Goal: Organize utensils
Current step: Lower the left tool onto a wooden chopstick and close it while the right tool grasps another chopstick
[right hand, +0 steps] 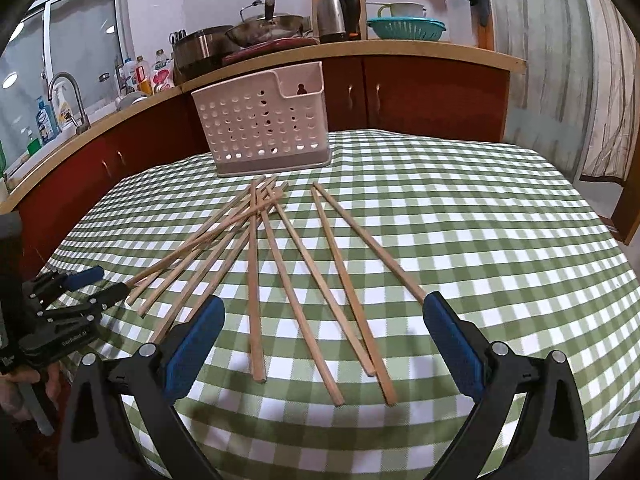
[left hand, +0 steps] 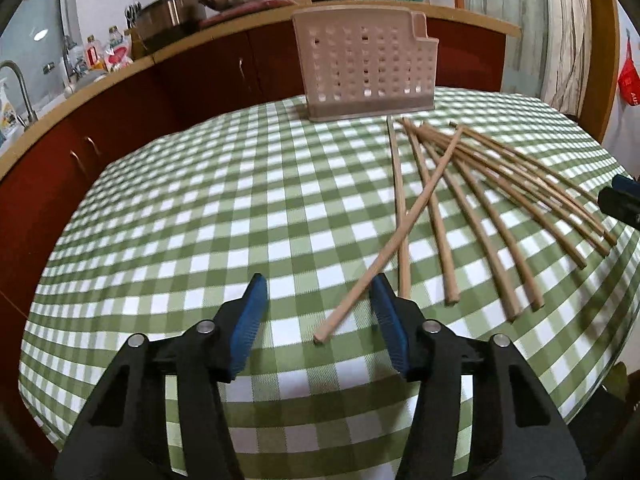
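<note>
Several wooden chopsticks (left hand: 472,208) lie fanned out on the green checked tablecloth (left hand: 240,208), tips toward a perforated pinkish utensil holder (left hand: 366,66) standing upright at the far side. In the right wrist view the chopsticks (right hand: 288,280) and the holder (right hand: 262,128) show too. My left gripper (left hand: 318,292) is open, low over the cloth, with the near end of one crossed chopstick (left hand: 400,236) between its fingers, not clamped. My right gripper (right hand: 324,312) is open wide above the near ends of several chopsticks. The left gripper also shows in the right wrist view (right hand: 98,286).
A curved kitchen counter (right hand: 360,46) with red cabinets stands behind the table, carrying pots, a kettle (right hand: 338,12), a teal colander (right hand: 406,26) and bottles by a sink tap (right hand: 70,96). The table edge drops off near both grippers.
</note>
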A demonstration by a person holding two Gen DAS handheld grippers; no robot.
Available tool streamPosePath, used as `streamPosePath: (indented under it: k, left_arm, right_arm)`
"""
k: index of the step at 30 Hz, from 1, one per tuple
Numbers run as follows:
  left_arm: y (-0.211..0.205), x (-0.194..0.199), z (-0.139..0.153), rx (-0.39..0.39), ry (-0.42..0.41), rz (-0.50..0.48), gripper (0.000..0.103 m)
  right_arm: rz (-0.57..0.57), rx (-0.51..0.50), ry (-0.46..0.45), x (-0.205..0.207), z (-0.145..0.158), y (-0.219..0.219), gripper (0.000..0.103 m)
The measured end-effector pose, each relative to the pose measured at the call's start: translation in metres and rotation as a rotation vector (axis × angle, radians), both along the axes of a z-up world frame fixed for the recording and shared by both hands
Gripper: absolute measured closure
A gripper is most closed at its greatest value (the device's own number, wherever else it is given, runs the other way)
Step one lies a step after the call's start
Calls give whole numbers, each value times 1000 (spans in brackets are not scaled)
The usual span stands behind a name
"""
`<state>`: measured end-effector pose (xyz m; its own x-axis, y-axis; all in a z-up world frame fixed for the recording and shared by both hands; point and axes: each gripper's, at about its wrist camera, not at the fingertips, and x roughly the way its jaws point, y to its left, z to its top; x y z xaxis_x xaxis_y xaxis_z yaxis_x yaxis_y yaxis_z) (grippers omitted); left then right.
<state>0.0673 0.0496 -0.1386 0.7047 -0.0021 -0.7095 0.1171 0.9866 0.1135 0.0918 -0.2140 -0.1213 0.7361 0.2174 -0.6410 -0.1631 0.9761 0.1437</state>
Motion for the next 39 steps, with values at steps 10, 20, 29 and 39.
streamPosePath:
  k: [10,20,29,39]
  left_arm:
    - [-4,-1,-1,-35,6,-76,81]
    - [-12,-5,-2,-18,18,-118,93]
    - [-14,-11,0,-3,-5,-121,97]
    - [-18,-22,12,-10,-43,-118,97]
  right_arm:
    - [10,2,22,7,-4,2,6]
    - [7,7,12,6,-3,1,6]
    - [15,5,13,2,-8,1,6]
    - [51,-5,-17,-8,-9,8,7]
